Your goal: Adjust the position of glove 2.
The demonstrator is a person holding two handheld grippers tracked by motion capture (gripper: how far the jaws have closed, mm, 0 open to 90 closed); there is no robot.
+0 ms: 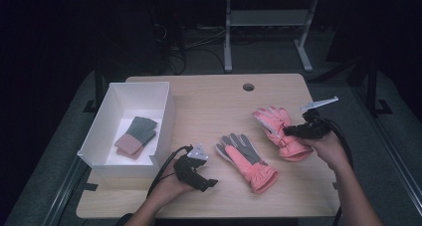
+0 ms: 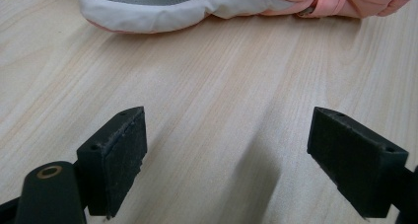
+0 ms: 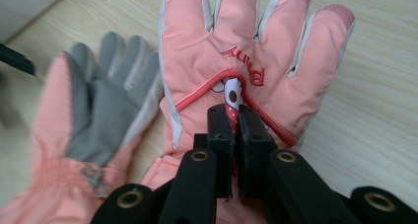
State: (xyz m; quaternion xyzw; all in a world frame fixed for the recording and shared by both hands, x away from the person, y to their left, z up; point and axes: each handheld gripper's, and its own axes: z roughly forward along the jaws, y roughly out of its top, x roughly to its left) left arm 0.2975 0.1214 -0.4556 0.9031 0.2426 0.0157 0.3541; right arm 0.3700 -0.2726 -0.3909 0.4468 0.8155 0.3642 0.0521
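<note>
Right gripper (image 3: 231, 135), jaws pinched on the back of the right-hand glove (image 3: 246, 51) for lifting; left gripper (image 2: 226, 160) rests wide open beside the palm-up glove (image 1: 246, 159) at mid-table, free to assist.

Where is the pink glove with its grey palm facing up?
In the high view, the pink glove with the grey palm up lies mid-table, between the open left gripper and the other pink glove.

Dim and underexposed in the high view, bright only on the table (image 1: 209, 106) and white box (image 1: 164, 111); near-black beyond the table's far edge. Evenly lit and soft-shadowed in both gripper views. Blurred on the grey-palmed glove (image 3: 93, 115) left of the sharp pink glove (image 3: 197, 51).
</note>
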